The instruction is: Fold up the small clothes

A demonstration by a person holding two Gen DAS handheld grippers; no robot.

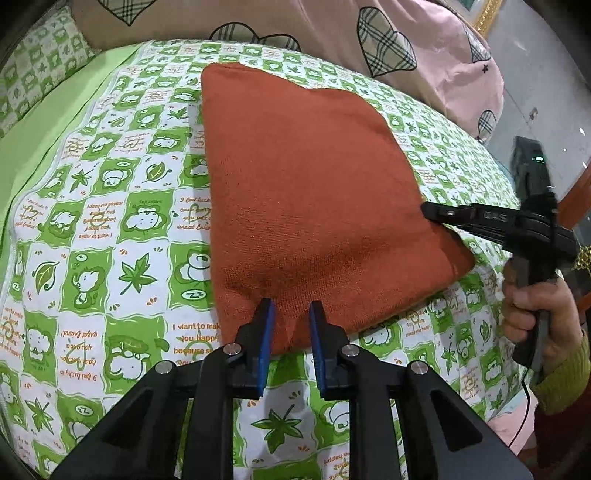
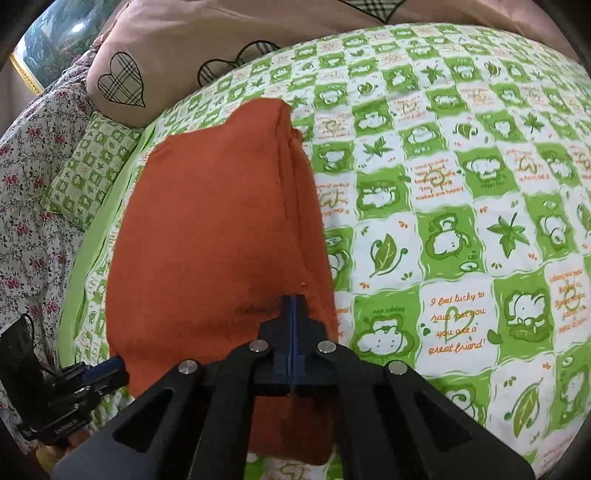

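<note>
The folded rust-orange garment (image 1: 306, 206) lies flat on the green-and-white checked bedspread (image 1: 110, 229), a tidy block with several layers showing along one side in the right wrist view.

The left gripper (image 1: 291, 314) sits at the garment's near edge. Its blue-padded fingers (image 1: 266, 325) stand a little apart, with a small ridge of the orange knit rising between them; whether the pads truly press on that cloth cannot be told.

The right gripper (image 2: 294, 306) has its jaws fully together, the two blue pads meeting with nothing visible between them. Its tip rests over the top of the garment close to the layered side edge. In the left wrist view, the same gripper reaches in from the right, held by a hand (image 1: 532, 306) in a yellow-green sleeve (image 1: 565, 376), its tip touching the garment's right edge.

Beyond the right gripper, to its right and ahead, the bedspread is bare of other things as far as the bed's curve. Left of the left gripper the checked cover runs to a plain light-green border (image 1: 55, 122). Far ahead of both grippers a beige quilt with plaid hearts (image 1: 280, 22) is bunched at the head of the bed, a checked pillow (image 2: 92, 166) beside it. A flowered cloth (image 2: 26, 206) lies further left of the right gripper. No containers are in view.
</note>
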